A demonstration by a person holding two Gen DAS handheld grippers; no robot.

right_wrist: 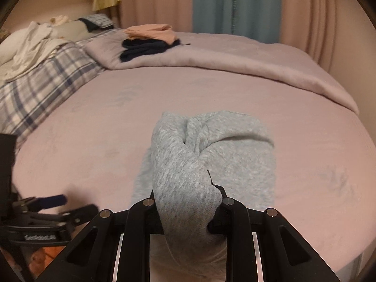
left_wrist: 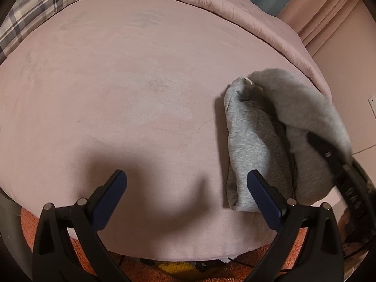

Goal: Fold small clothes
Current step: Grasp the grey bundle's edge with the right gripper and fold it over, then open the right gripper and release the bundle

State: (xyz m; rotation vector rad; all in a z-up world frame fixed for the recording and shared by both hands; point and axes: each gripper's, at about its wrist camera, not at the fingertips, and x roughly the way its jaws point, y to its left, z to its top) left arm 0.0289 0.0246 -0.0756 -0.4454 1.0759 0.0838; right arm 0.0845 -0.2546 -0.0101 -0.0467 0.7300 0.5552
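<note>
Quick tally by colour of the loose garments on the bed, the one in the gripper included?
Grey: 1, the grey garment, clamped in the right gripper
Dark navy: 1, the navy garment on the quilt
Peach: 1, the peach garment on top of the navy one
Total: 3
</note>
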